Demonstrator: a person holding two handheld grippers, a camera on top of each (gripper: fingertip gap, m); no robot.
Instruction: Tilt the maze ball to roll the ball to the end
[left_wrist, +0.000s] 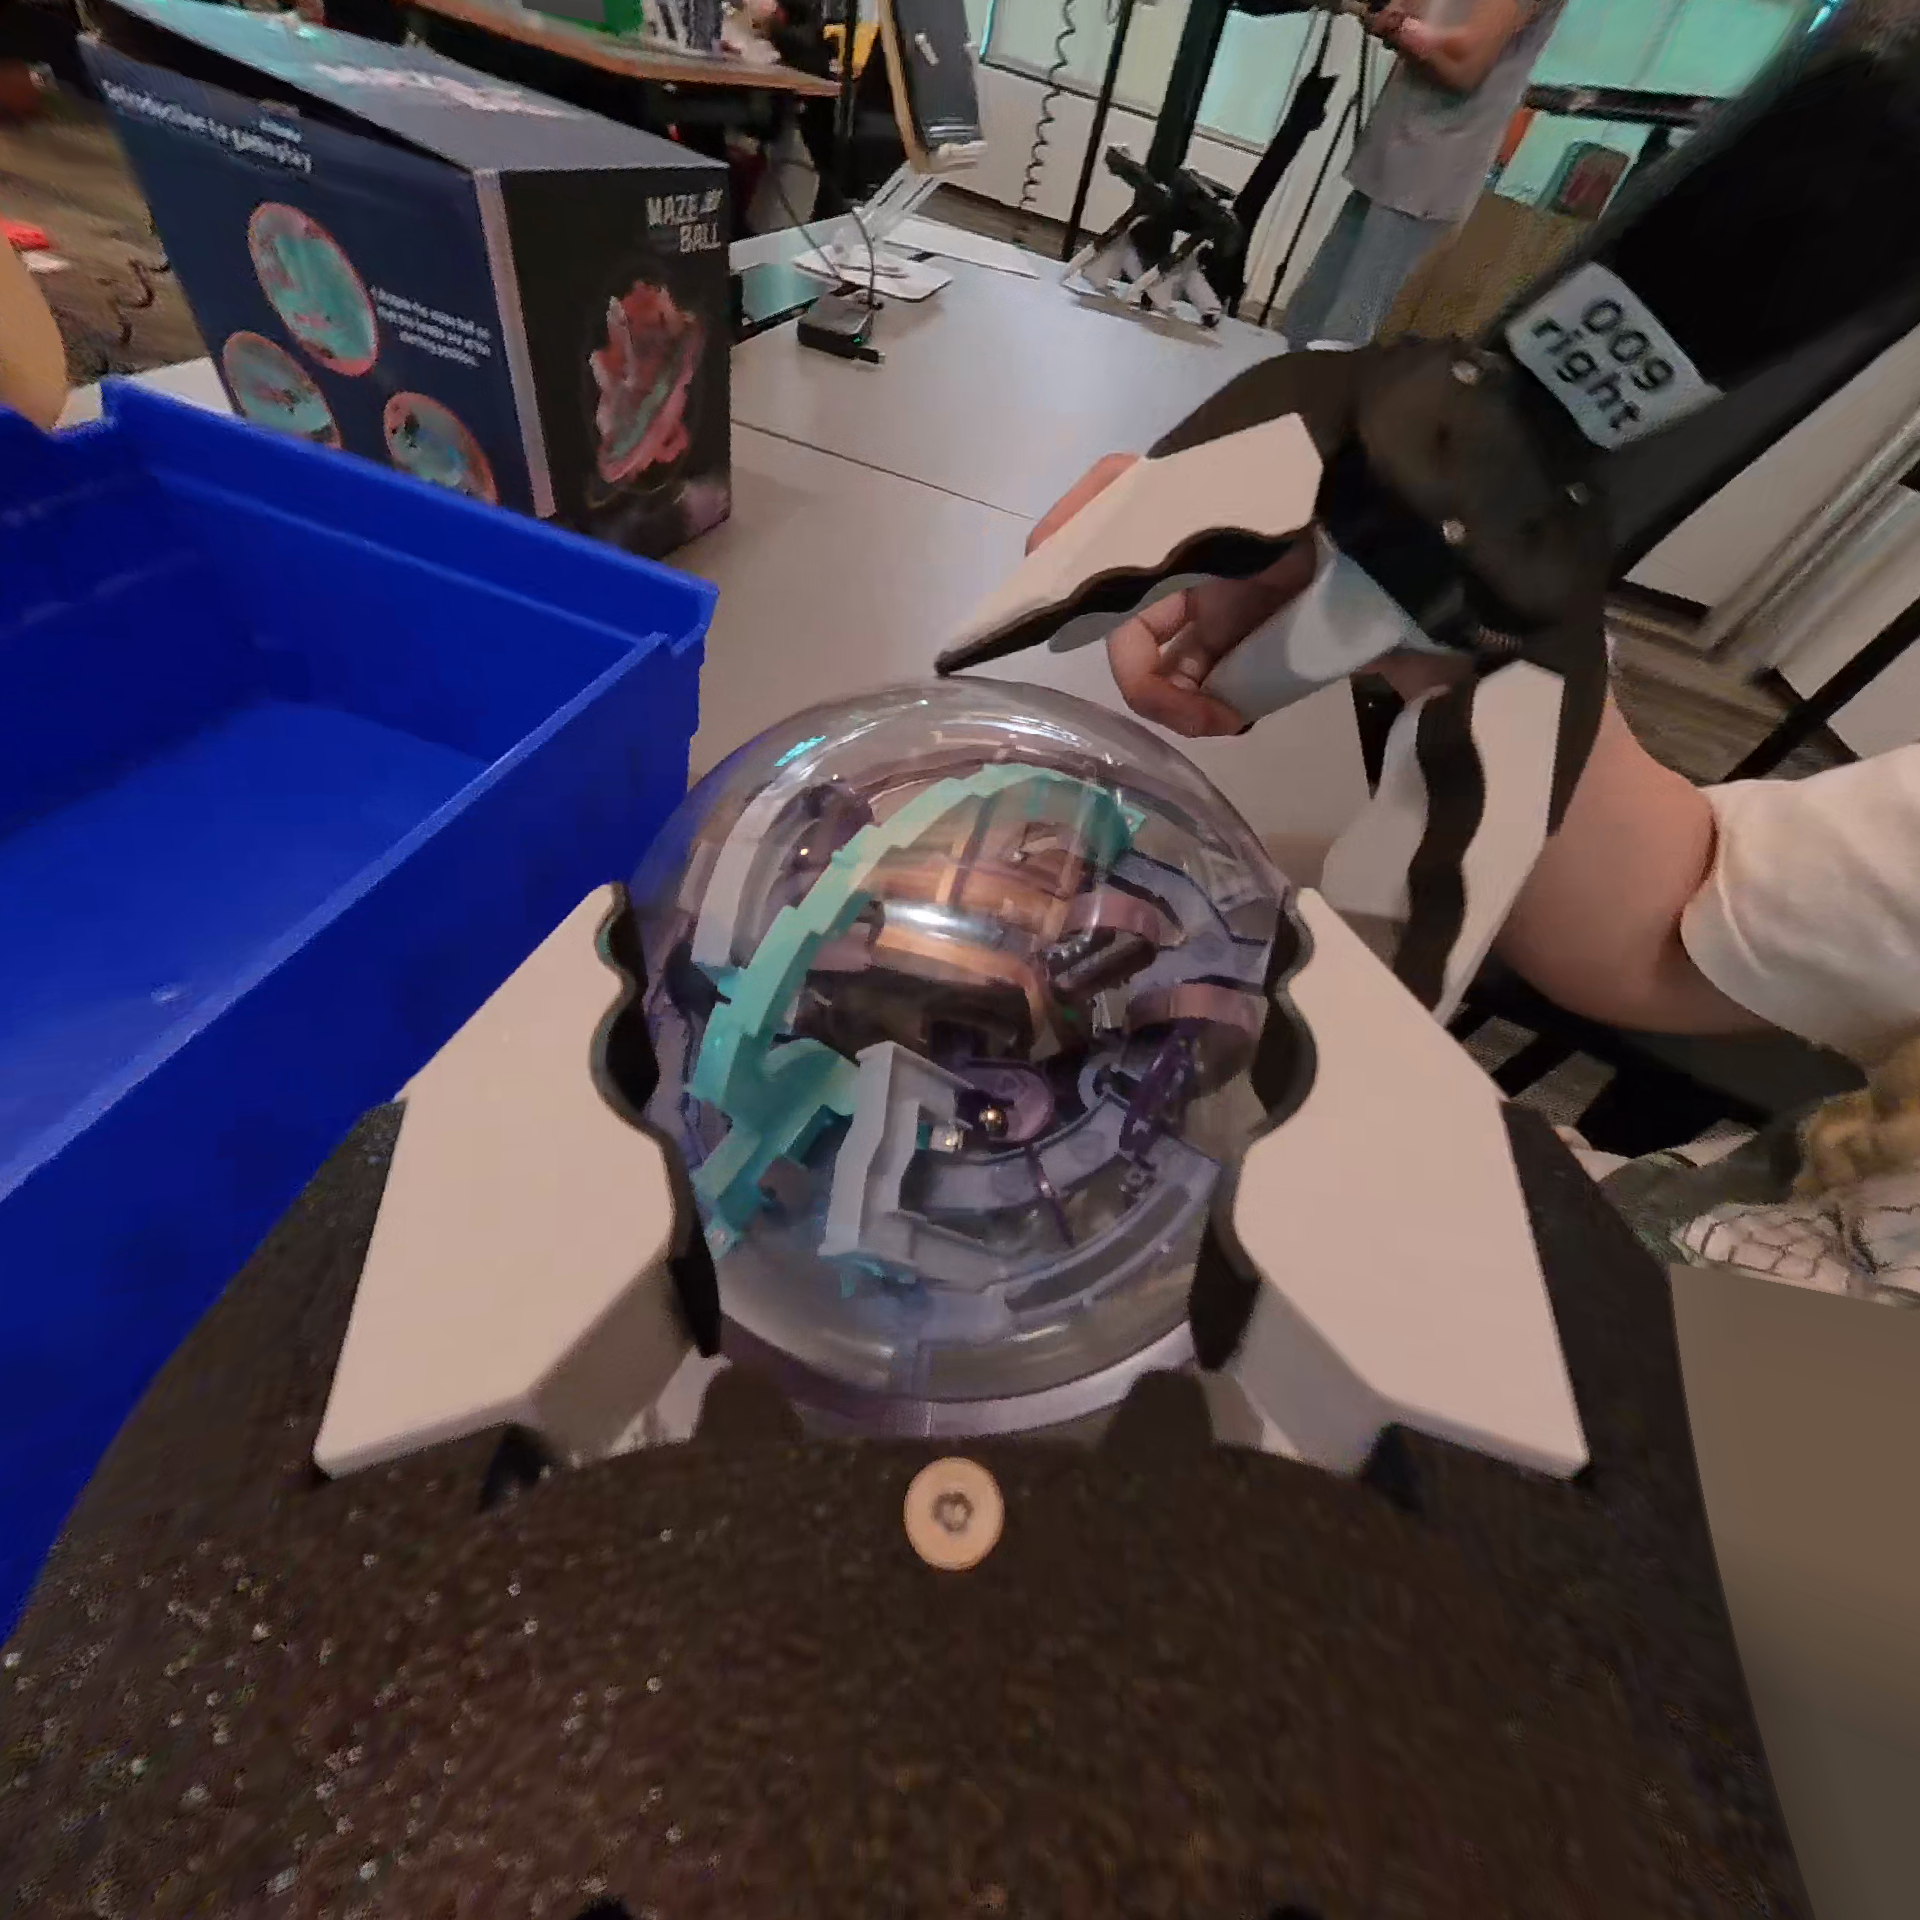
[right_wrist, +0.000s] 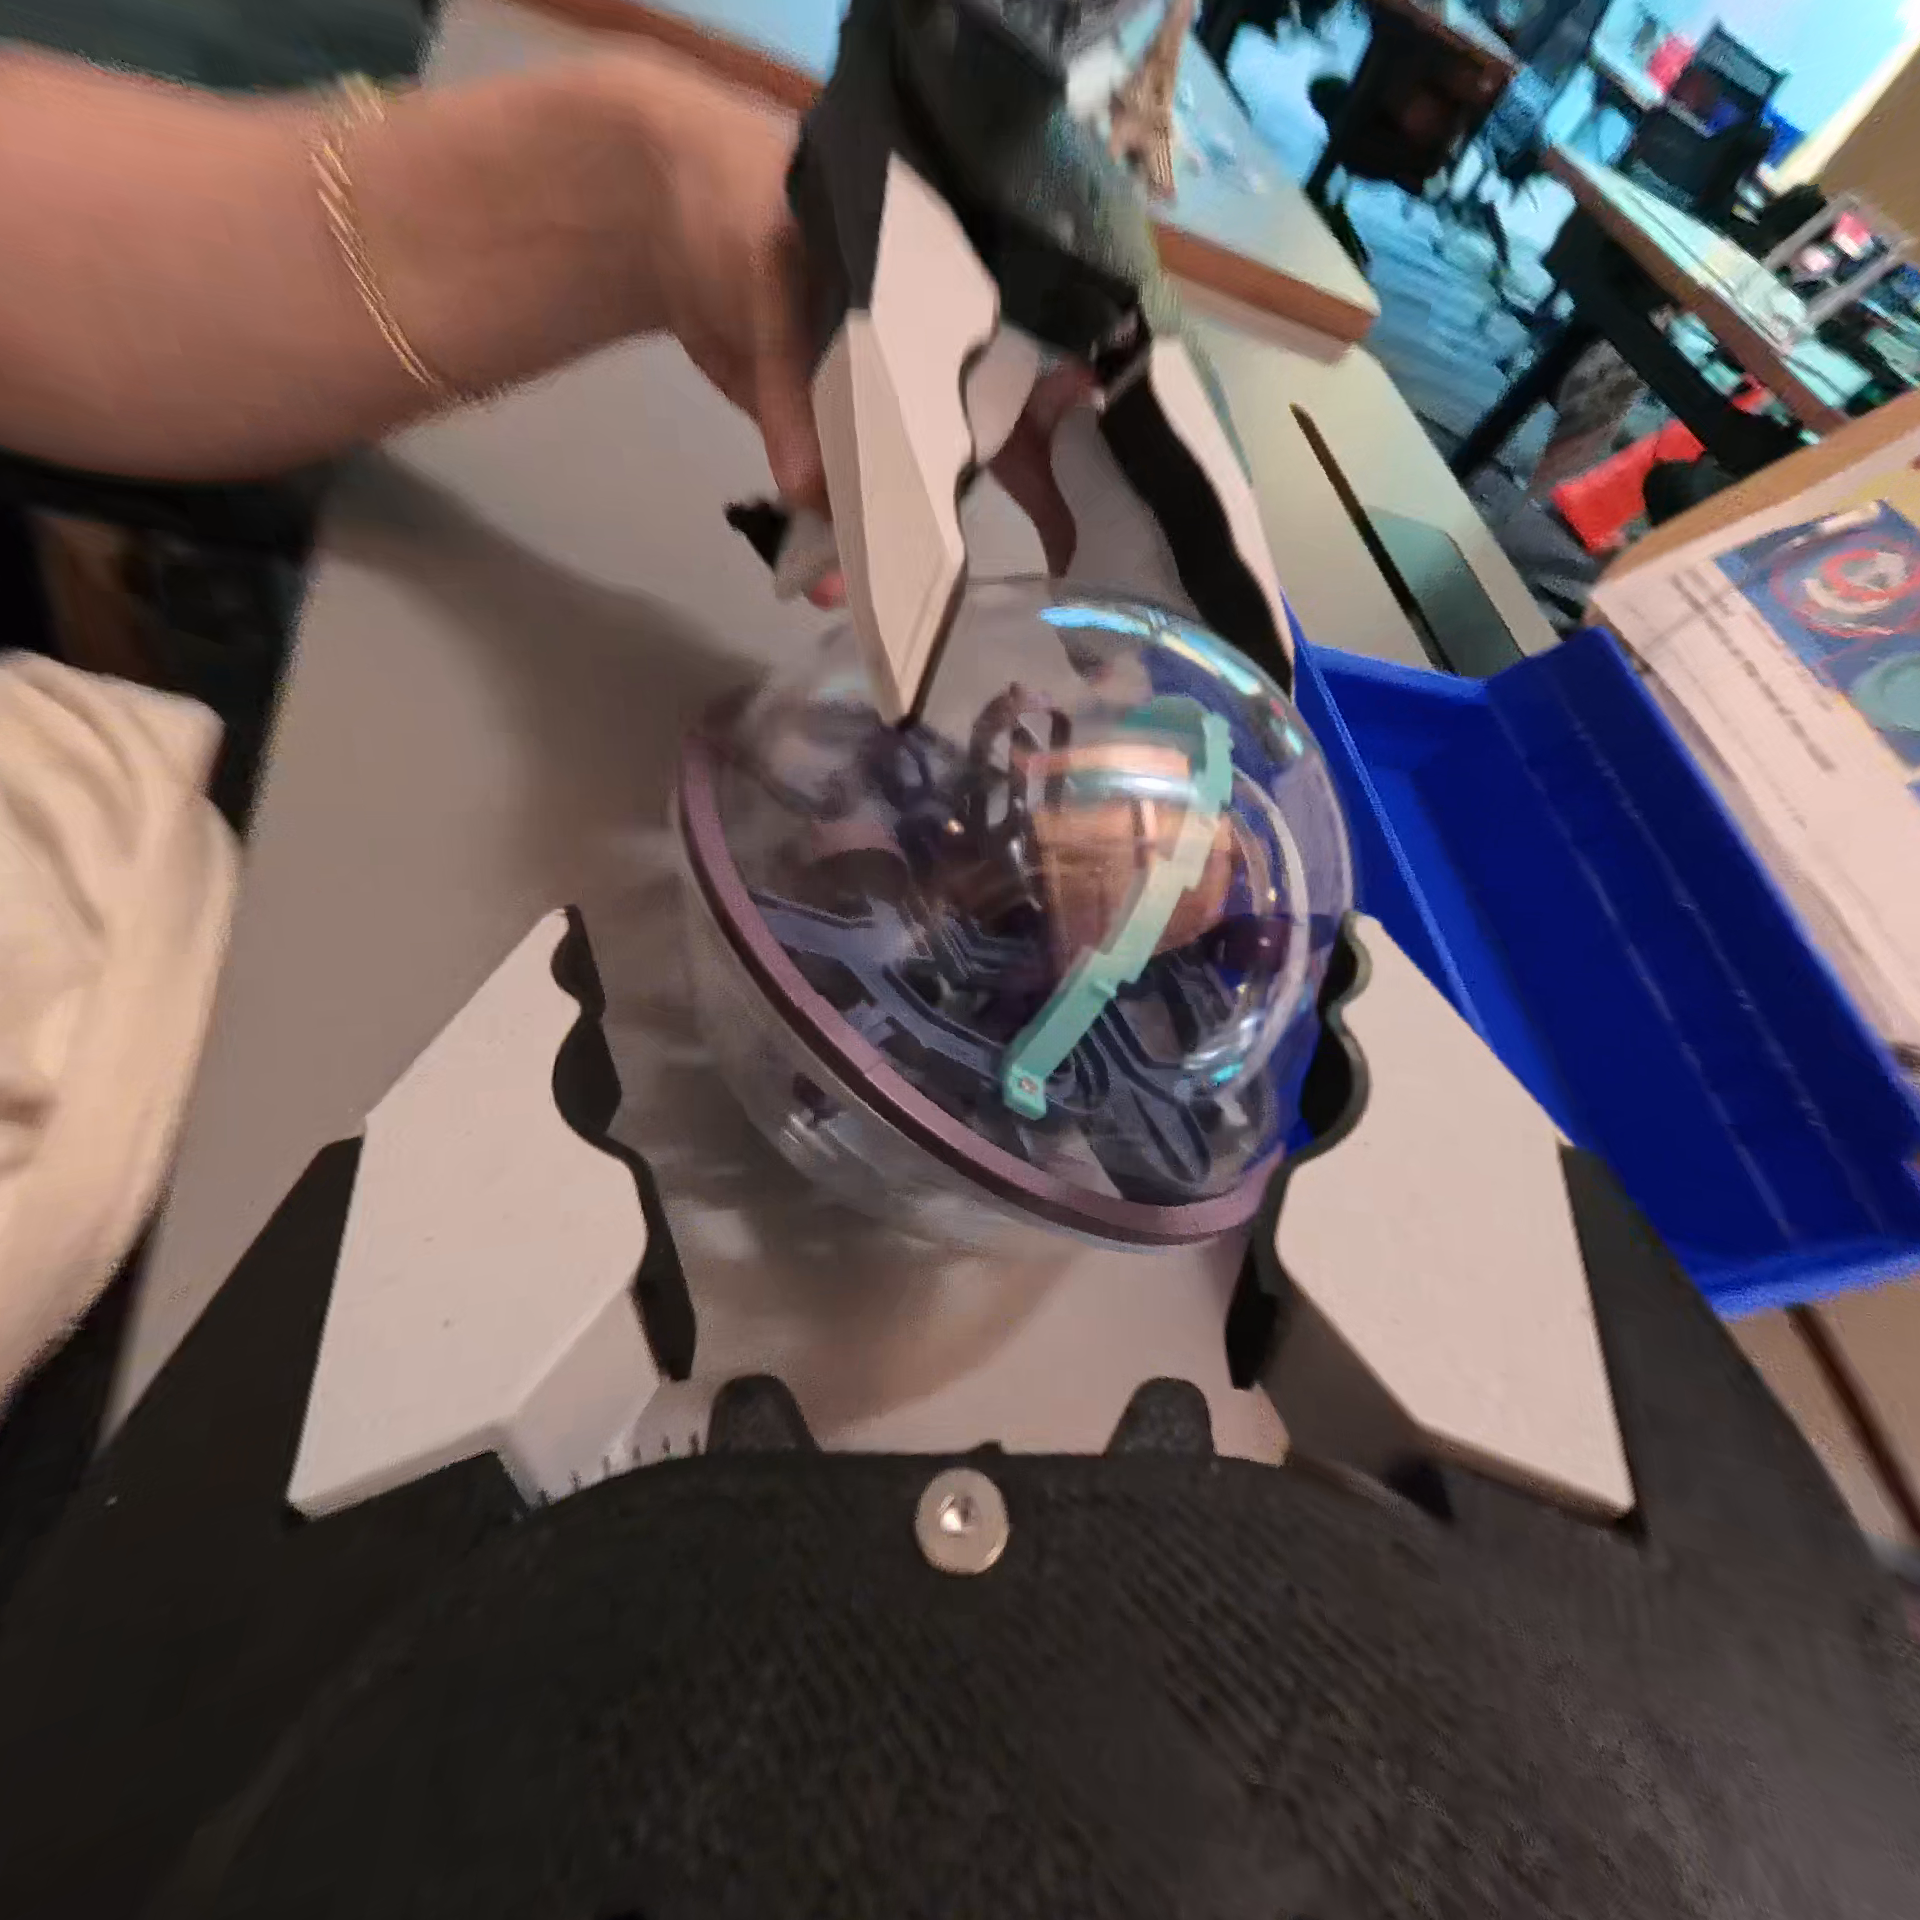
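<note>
The maze ball (left_wrist: 956, 1039) is a clear sphere with teal, purple and brown tracks, standing on the grey table (left_wrist: 935, 468). A small shiny ball (left_wrist: 987, 1117) shows inside it, low in the middle. My left gripper (left_wrist: 956, 904) is shut on the sphere, with both pads against its sides. In the right wrist view it (right_wrist: 1091, 675) comes down from above onto the sphere (right_wrist: 1018, 966), which is blurred by motion. My right gripper (right_wrist: 961, 935) is open wide around the sphere. Its right pad (right_wrist: 1340, 1039) touches the shell and its left pad (right_wrist: 582, 1039) stands clear. It also shows in the left wrist view (left_wrist: 1195, 831).
A blue plastic bin (left_wrist: 260, 779) stands close to the sphere's left and shows in the right wrist view (right_wrist: 1558, 935). The dark game box (left_wrist: 436, 312) is behind it. A person (left_wrist: 1403, 156) stands at the back. The table's edge lies to the right.
</note>
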